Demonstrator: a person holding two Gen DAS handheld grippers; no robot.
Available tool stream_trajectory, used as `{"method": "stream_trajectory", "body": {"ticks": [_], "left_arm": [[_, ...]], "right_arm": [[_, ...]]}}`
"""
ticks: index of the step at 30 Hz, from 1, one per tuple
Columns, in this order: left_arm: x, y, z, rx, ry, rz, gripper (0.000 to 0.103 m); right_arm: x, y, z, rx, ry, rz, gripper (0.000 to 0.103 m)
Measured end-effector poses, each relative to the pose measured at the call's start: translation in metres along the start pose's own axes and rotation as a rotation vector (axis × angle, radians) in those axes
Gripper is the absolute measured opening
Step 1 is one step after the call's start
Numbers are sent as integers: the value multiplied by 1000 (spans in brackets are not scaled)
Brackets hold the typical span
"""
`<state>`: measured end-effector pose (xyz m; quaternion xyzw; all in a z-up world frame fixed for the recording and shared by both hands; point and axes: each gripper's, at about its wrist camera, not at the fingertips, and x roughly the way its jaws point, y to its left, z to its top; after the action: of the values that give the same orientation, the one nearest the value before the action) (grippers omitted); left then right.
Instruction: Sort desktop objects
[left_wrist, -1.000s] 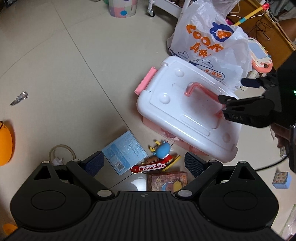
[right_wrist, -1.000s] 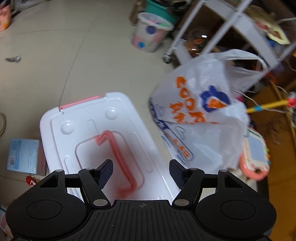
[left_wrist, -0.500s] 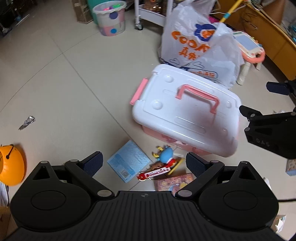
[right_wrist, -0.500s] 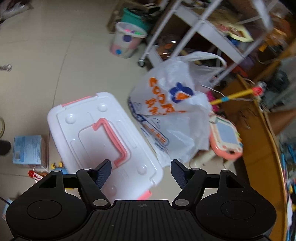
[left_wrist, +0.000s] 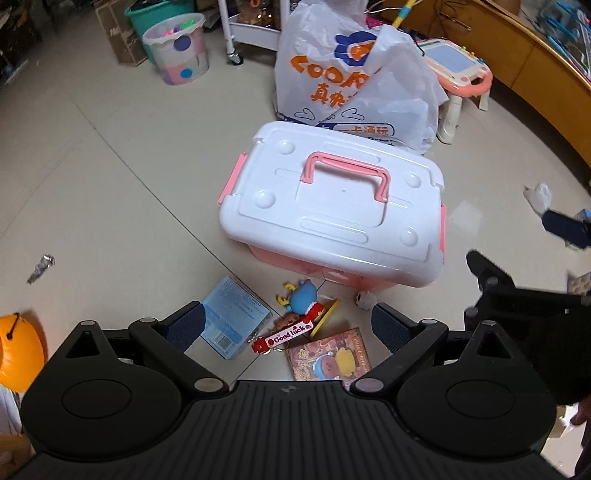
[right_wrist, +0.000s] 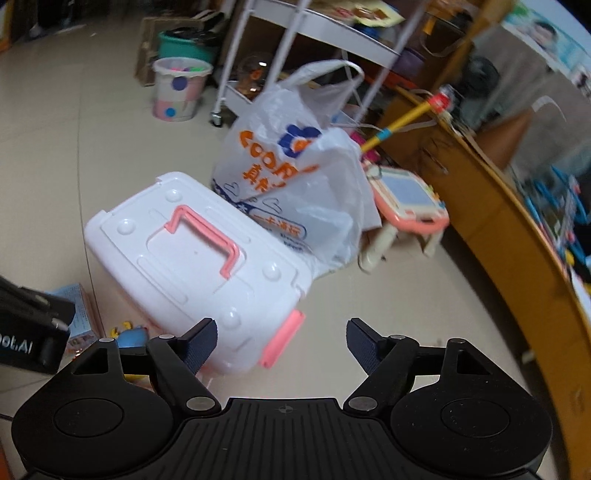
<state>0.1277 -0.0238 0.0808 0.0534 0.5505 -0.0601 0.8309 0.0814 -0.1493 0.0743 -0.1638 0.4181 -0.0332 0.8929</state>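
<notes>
A closed white storage box (left_wrist: 332, 218) with a pink handle (left_wrist: 345, 173) and pink latches stands on the floor; it also shows in the right wrist view (right_wrist: 192, 266). In front of it lie a blue card pack (left_wrist: 232, 321), a blue toy figure (left_wrist: 303, 299), a red "Good luck" keychain (left_wrist: 284, 336) and a small picture box (left_wrist: 328, 360). My left gripper (left_wrist: 288, 325) is open and empty above these small items. My right gripper (right_wrist: 280, 343) is open and empty, beside the box's right end; it shows at the right of the left wrist view (left_wrist: 517, 291).
A white plastic bag (left_wrist: 351, 74) stands behind the box. A pink drawing board (left_wrist: 458, 70), a spotted bin (left_wrist: 177, 51), a white cart (right_wrist: 295, 55) and a wooden cabinet (right_wrist: 498, 206) stand further back. An orange object (left_wrist: 18, 354) and a foil scrap (left_wrist: 40, 266) lie left.
Both grippers have pulled back and up from the box. The right gripper has left the lid handle and moved to the right. The box lid lies shut.
</notes>
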Motion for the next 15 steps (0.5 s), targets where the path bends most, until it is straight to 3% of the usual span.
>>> {"method": "stream_trajectory", "body": {"ticks": [6, 15], "left_arm": [[-1, -11, -12, 50, -2, 11, 99], [-2, -14, -27, 102, -19, 46, 99]], "right_arm": [[-3, -9, -29, 111, 26, -29, 77], [-13, -10, -49, 168, 31, -30, 79]]}}
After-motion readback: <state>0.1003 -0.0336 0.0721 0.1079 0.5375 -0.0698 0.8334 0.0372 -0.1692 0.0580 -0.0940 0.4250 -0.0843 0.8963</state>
